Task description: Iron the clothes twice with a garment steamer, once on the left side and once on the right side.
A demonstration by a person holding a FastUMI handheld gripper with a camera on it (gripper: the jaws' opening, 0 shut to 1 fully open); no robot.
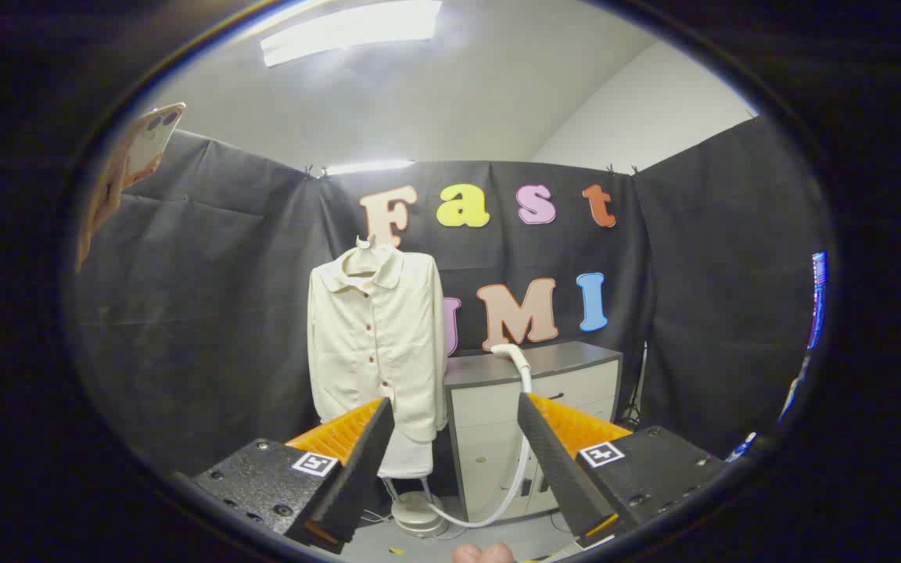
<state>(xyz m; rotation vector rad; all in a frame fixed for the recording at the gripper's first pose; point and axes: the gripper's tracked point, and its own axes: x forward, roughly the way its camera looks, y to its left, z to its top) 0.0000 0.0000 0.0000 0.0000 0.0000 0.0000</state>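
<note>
**Steamer Not Yet in Hand, Hose in the Way**

Black cloth walled the booth, and against it at about 11 o'clock from the hand-held gripper [454, 461] hung a cream shirt [376, 344] on a hanger, buttoned and upright on a stand whose round base [418, 516] sat on the floor. Just beside the shirt at 1 o'clock stood a grey-topped cabinet [533, 407]. A white hose [525, 438] curved up from near the base to the cabinet's top, where the garment steamer head [507, 350] appeared to rest.

The hand-held gripper's fingers stood wide apart, clamped on nothing, well short of shirt and steamer.

Several things could have gone wrong from here. The steamer head was small and partly hidden at the cabinet's edge, so a poor approach might have knocked it off instead of gripping it. The hose looped close to the stand, and pulling it taut could have tugged the stand or swung the shirt. A loose grip on the rounded handle risked it twisting, sending steam off the fabric or missing one side altogether.
</note>
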